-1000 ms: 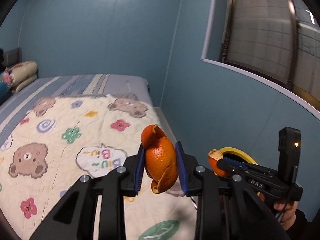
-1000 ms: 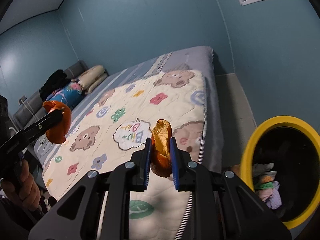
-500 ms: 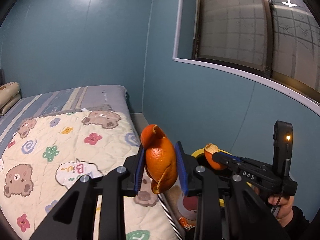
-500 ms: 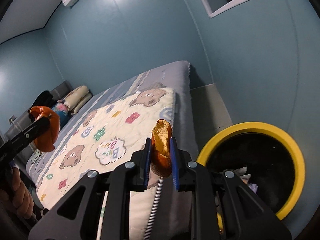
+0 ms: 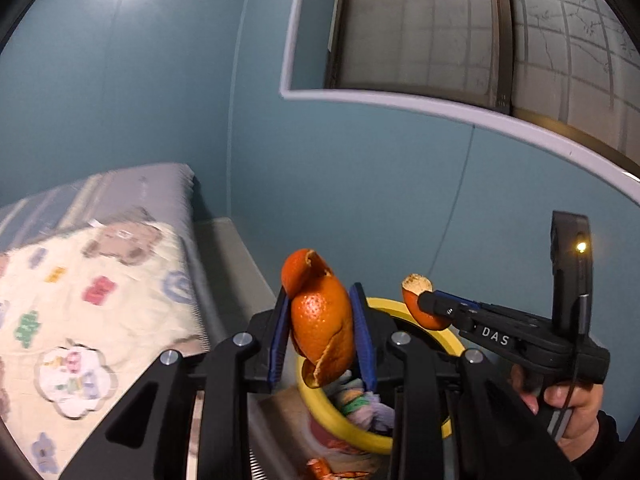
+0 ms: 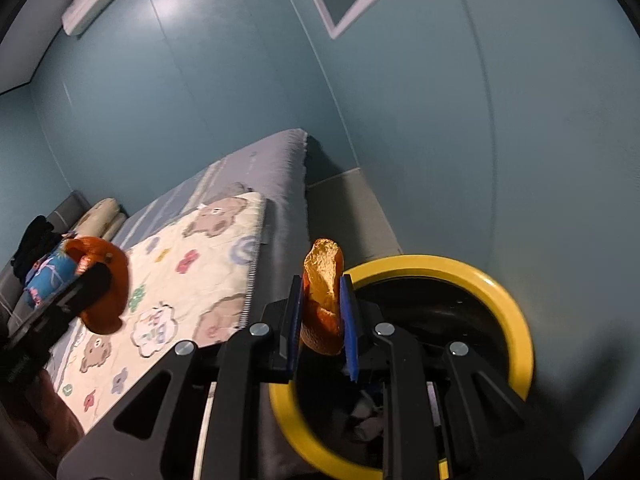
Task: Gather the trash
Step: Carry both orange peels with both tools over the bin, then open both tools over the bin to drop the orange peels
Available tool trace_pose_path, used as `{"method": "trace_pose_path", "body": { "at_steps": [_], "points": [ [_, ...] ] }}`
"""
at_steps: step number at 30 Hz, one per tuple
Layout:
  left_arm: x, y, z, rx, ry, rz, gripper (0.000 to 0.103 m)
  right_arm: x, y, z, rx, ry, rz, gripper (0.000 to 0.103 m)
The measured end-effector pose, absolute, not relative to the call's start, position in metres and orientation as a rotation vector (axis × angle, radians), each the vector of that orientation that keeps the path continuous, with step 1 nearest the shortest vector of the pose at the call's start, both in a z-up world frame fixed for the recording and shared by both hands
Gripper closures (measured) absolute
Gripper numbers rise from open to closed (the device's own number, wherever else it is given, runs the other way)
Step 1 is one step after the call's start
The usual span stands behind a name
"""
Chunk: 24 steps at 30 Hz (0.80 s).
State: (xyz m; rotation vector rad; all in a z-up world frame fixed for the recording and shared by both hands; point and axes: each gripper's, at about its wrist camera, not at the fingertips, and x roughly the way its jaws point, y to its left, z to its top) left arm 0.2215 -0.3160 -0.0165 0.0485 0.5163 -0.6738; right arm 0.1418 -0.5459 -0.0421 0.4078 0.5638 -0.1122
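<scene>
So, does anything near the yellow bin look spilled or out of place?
Yes. Some orange scraps lie on the floor just outside the yellow bin, at its near side. Blur hides what they are.

**Two orange peels, one bin**

So there's a big curled orange peel [image 5: 322, 320], bright orange skin facing out, ragged torn edges, standing upright and pinched at its sides. A second, smaller peel piece [image 6: 323, 300] is also upright, pale pithy inside showing at its top, glossy orange lower down. Both sit above the trash bin [image 6: 516, 312], a dark round bin with a thick yellow rim, next to the bed's edge. Crumpled colorful wrappers and paper lie inside it.
</scene>
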Motion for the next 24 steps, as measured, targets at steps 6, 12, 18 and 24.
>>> {"method": "trace_pose_path", "body": {
  "at_steps": [6, 12, 18, 24],
  "points": [
    [0.244, -0.357, -0.050, 0.055, 0.597, -0.710, 0.075, 0.143, -0.568, -0.059, 0.431, 0.590, -0.145, 0.085],
    [0.253, -0.381, -0.069, 0.075, 0.634, -0.702, 0.075, 0.148, -0.577, -0.075, 0.440, 0.619, -0.166, 0.085],
    [0.271, -0.394, -0.092, 0.062, 0.719, -0.707, 0.073, 0.148, -0.582, -0.083, 0.436, 0.644, -0.184, 0.084],
    [0.284, -0.392, -0.103, 0.000, 0.774, -0.747, 0.070, 0.150, -0.584, -0.087, 0.430, 0.656, -0.196, 0.080]
  ]
}}
